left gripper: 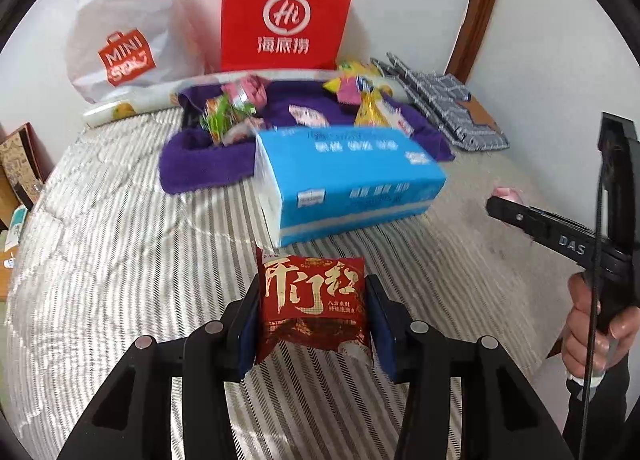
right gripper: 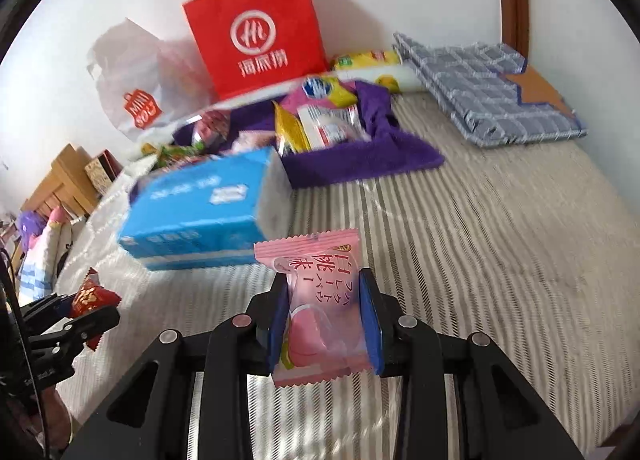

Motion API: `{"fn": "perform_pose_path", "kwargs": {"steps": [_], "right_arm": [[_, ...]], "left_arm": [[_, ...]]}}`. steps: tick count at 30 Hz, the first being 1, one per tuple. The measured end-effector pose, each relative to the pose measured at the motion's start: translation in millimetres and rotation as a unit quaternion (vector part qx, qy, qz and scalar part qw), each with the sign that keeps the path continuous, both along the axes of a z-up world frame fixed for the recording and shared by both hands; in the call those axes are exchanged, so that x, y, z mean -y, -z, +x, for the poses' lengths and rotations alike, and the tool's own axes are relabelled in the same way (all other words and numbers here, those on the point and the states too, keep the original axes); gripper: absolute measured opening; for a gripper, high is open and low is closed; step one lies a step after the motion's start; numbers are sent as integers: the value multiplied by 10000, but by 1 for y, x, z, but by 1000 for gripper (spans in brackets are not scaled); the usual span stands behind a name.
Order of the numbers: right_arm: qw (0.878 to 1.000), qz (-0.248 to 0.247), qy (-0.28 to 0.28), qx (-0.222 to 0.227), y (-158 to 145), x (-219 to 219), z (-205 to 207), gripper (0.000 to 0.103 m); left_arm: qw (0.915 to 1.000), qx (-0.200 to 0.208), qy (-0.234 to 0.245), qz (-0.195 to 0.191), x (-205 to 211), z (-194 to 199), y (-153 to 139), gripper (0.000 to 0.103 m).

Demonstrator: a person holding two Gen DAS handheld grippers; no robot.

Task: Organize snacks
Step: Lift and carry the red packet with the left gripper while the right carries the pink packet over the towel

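Note:
My left gripper (left gripper: 314,316) is shut on a dark red snack packet (left gripper: 314,300) with gold characters, held above the striped bed cover. My right gripper (right gripper: 326,314) is shut on a pink peach-print snack packet (right gripper: 320,300), also lifted off the bed. Beyond both lies a purple towel (left gripper: 208,164) with several loose snack packets (left gripper: 224,116) piled on it. In the left wrist view the right gripper (left gripper: 494,202) shows at the right edge with a bit of pink at its tip. The right wrist view shows the left gripper (right gripper: 94,302) at the lower left holding the red packet (right gripper: 90,294).
A blue tissue pack (left gripper: 348,180) lies between the grippers and the towel. A red paper bag (left gripper: 286,16) and a white plastic bag (left gripper: 128,32) stand against the wall. A folded checked cloth (right gripper: 492,92) lies at the back right. Wooden boxes (right gripper: 68,180) stand past the bed's left edge.

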State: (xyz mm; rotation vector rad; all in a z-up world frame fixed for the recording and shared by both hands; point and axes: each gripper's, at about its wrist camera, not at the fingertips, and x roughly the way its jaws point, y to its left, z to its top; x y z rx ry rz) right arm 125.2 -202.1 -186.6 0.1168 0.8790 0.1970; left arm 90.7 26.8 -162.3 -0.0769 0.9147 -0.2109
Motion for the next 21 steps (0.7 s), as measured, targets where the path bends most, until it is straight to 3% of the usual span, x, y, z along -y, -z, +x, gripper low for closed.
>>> {"fn": "perform_pose_path", "kwargs": {"steps": [10,21], "right_arm": [[9985,-208,-36,514,-73,-13,-7,33],[9966,-162,-264,766,-118,-38,61,33]], "left_arm": [[9990,377,-126,-181,-11,12,-52,45],[9959,692,-486,-306,-34,78,-103,45]]}}
